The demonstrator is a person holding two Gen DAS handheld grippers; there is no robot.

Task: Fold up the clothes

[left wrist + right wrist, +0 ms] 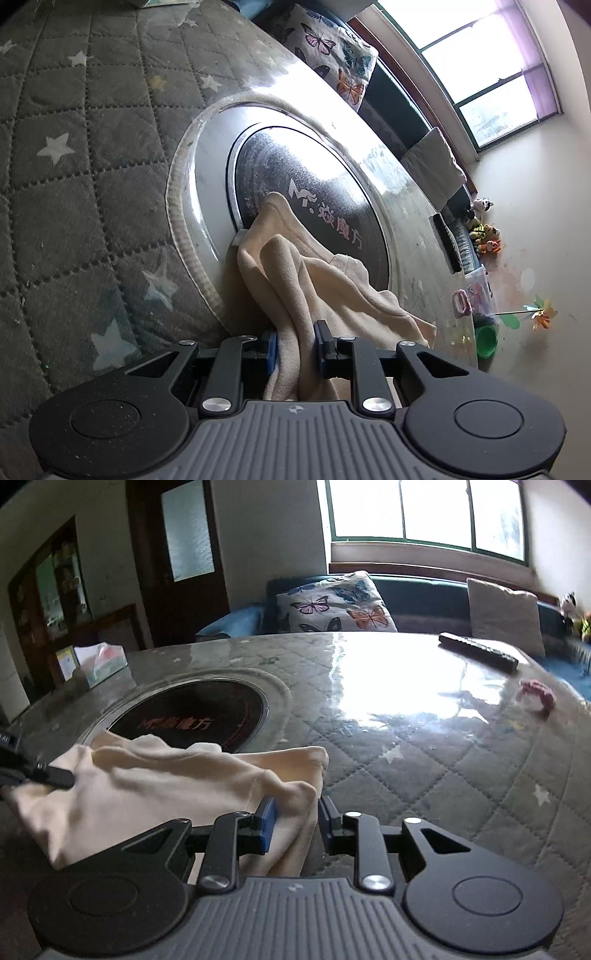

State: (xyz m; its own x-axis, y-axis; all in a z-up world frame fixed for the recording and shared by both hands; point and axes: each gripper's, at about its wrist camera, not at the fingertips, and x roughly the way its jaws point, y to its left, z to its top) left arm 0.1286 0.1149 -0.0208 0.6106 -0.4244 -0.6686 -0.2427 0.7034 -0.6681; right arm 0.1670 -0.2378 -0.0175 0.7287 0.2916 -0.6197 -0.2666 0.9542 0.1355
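Left gripper [295, 350] pinches bunched cream cloth [325, 280]; right gripper [295, 825] holds another edge, jaws narrow. Cloth lifted over quilted table [424, 760] w/ round cooktop [207, 712]. Looks soft, light, floppy; grip corners/hems.

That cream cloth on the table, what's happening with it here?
A person is folding it with two handheld grippers. The left gripper and the right gripper each pinch a bunched part of the cream cloth. It hangs rumpled between them over the quilted table cover, partly across the round black cooktop.
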